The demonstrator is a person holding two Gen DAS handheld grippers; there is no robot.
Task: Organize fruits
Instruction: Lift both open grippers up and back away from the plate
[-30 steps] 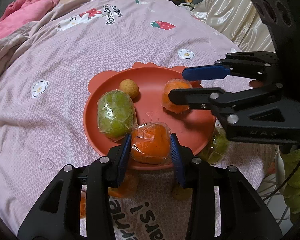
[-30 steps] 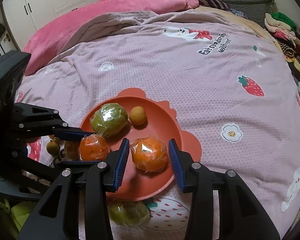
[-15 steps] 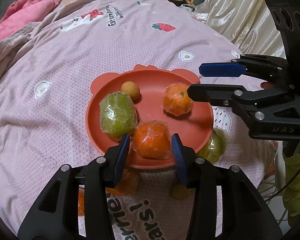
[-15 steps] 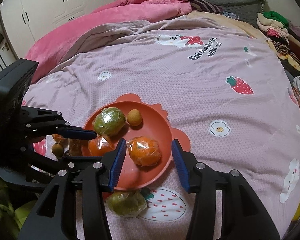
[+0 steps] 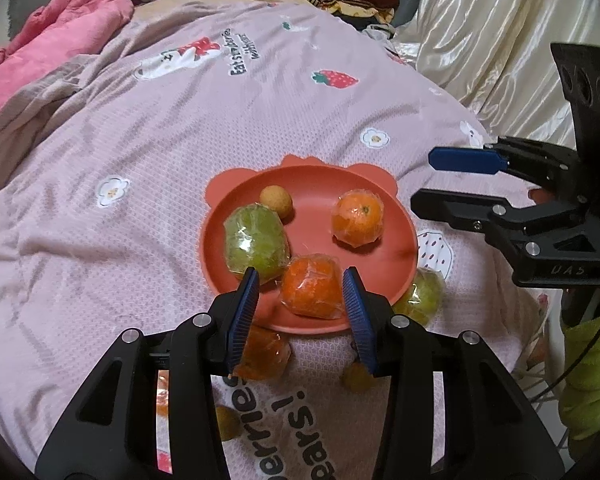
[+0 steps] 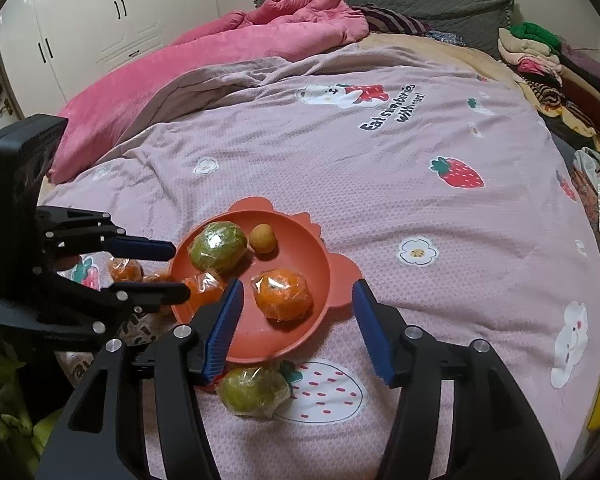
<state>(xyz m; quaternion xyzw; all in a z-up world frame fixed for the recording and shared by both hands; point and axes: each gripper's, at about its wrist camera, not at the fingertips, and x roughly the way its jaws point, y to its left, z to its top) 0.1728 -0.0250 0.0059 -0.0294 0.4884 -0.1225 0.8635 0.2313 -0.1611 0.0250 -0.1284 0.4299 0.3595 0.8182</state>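
I had the left gripper [image 5: 298, 294] low over the near rim of the red plate [image 5: 312, 208], its blue pads either side of a wrapped orange [image 5: 312, 290] that sat on the plate. There was a sliver of gap on both sides, so the jaws were off the fruit, released rather than gripping. My right gripper [image 6: 298, 320] hung over the plate's right side with its jaws spread; they had just been opening, and the second wrapped orange [image 6: 282, 294] lay free on the plate ahead of them, touching neither pad.

On the plate I counted four fruits: the two oranges, a wrapped green fruit [image 5: 256, 240] on the left that touched the near orange, and a small tan round fruit [image 5: 276, 200] just beyond the green one, at the far edge.

The plate rested on a pink bedspread [image 6: 340, 168] printed with strawberries and flowers. Off the plate, on the bed, another wrapped green fruit [image 6: 254, 390] lay against its near right rim, and a wrapped orange fruit [image 5: 262, 354] lay near the left gripper, partly hidden by its finger. A few small fruits lay nearer still, too hidden to name.
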